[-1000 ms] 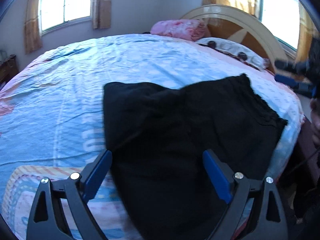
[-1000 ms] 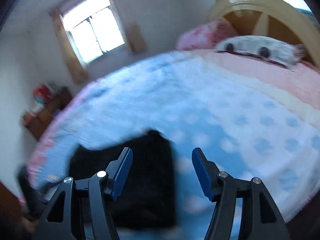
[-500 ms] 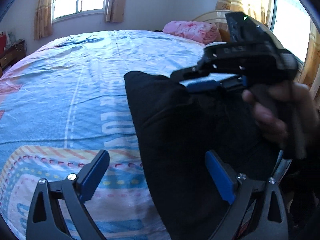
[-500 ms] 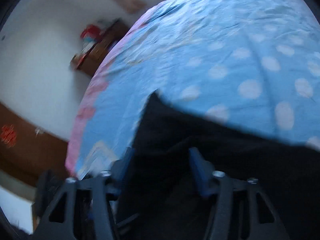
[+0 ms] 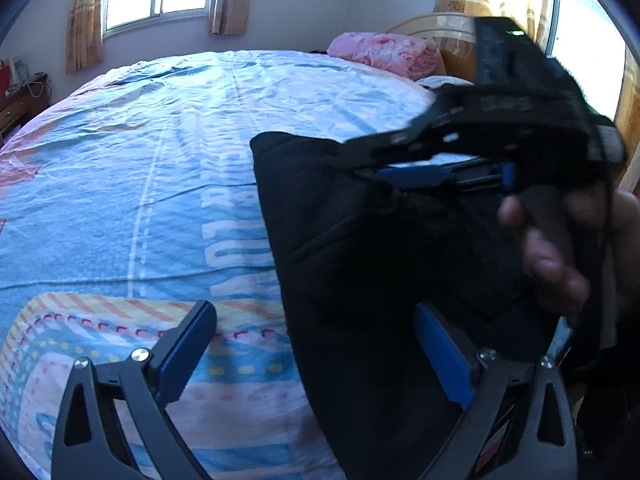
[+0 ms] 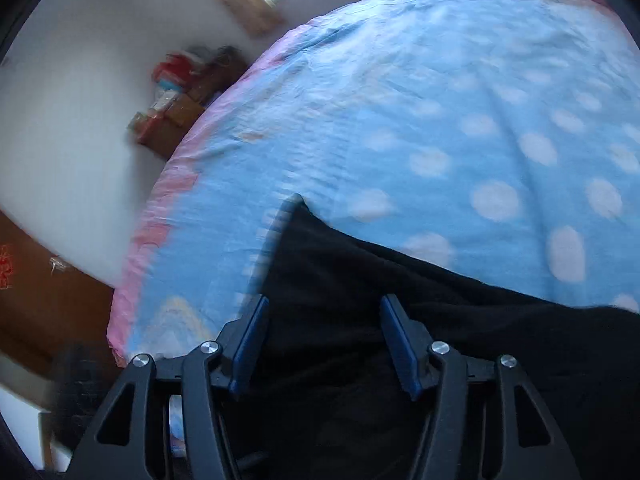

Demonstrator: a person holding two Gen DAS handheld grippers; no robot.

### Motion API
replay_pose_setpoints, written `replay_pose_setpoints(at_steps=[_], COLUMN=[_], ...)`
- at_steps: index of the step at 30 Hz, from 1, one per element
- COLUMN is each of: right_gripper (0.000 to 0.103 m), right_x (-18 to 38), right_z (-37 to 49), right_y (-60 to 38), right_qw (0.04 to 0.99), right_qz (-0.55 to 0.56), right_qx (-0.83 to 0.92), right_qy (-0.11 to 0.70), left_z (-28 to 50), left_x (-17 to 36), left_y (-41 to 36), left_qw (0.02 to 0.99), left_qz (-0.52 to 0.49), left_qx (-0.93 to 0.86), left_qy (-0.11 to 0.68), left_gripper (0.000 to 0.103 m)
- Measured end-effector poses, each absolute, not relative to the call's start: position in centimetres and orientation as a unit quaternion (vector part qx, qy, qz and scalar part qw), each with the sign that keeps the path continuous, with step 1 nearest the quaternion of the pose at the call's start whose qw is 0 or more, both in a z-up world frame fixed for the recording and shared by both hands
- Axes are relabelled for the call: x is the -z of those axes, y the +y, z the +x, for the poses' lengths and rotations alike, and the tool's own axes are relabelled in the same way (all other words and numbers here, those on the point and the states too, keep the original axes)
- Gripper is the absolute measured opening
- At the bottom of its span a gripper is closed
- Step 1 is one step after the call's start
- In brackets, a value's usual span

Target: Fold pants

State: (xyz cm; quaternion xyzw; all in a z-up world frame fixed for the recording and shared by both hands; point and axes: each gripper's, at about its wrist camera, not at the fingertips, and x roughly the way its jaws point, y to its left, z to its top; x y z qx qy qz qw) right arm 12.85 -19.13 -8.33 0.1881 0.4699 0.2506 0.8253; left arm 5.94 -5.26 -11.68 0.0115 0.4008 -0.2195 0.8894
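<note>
- The bed [image 5: 168, 152], under a blue sheet with white dots and a striped pink border, fills both views.
- The black pants [image 5: 360, 280] lie folded on its near right part, one corner pointing up the sheet.
- My left gripper [image 5: 316, 356] hangs wide open, its jaws having just been opening, straddling the pants' left edge without pressing it.
- My right gripper [image 6: 320, 340] stands partly open, jaws having just widened, black cloth between them; whether the pads pinch it I cannot tell.
- My right hand [image 5: 560, 248] grasps its handle.

We see black fabric pants [image 5: 360, 280] on the blue patterned bedsheet [image 5: 140, 180], with the right gripper [image 5: 384, 160] at two o'clock and our left gripper [image 5: 316, 352] just opened wide.
</note>
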Motion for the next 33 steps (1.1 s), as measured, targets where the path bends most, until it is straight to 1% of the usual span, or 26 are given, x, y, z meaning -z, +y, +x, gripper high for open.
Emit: replay_pose_setpoints(at_steps=[3, 5, 9, 14, 16, 17, 18, 21, 25, 29, 33], right_gripper=[0.059, 0.059, 0.059, 0.059, 0.059, 0.059, 0.059, 0.059, 0.059, 0.059, 0.059], right_x=[6.8, 5.4, 4.3, 5.3, 5.8, 6.5, 7.3, 8.9, 8.5, 6.5, 5.7], right_z=[11.3, 9.0, 5.2, -0.3, -2.4, -2.9, -3.2, -3.5, -3.9, -5.5, -6.4], right_y=[-20.9, -22.5, -24.8, -24.7, -24.8, -24.4, -24.2, -24.4, -24.7, -25.7, -26.5], right_qw=[0.836, 0.852, 0.862, 0.880, 0.895, 0.895, 0.891, 0.884, 0.885, 0.911, 0.922], right_qz=[0.192, 0.174, 0.160, 0.057, -0.011, -0.063, -0.090, -0.092, -0.103, -0.082, -0.058], right_qx=[-0.241, -0.231, -0.226, -0.198, -0.156, -0.126, -0.116, -0.121, -0.127, -0.127, -0.126], right_qy=[0.455, 0.437, 0.424, 0.428, 0.418, 0.423, 0.429, 0.441, 0.437, 0.384, 0.363], left_z=[6.3, 6.7, 7.8, 8.6, 9.1, 9.3, 9.6, 9.7, 9.5, 10.9, 14.3], left_x=[11.2, 10.9, 10.6, 10.1, 10.5, 10.8, 11.2, 12.0, 11.2, 9.2, 8.1], left_y=[-5.2, -5.2, -5.3, -5.9, -6.3, -6.4, -6.5, -6.4, -6.1, -6.0, -6.5], left_qw=[0.891, 0.894, 0.894, 0.894, 0.889, 0.885, 0.881, 0.876, 0.883, 0.895, 0.903], left_qz=[0.024, 0.026, 0.028, 0.041, 0.044, 0.039, 0.031, 0.014, 0.016, 0.041, 0.077], left_qx=[0.213, 0.207, 0.200, 0.191, 0.190, 0.194, 0.197, 0.198, 0.190, 0.183, 0.168], left_qy=[0.399, 0.397, 0.400, 0.404, 0.414, 0.422, 0.429, 0.441, 0.429, 0.405, 0.387], left_gripper=[0.101, 0.101, 0.101, 0.101, 0.101, 0.101, 0.101, 0.102, 0.103, 0.102, 0.103])
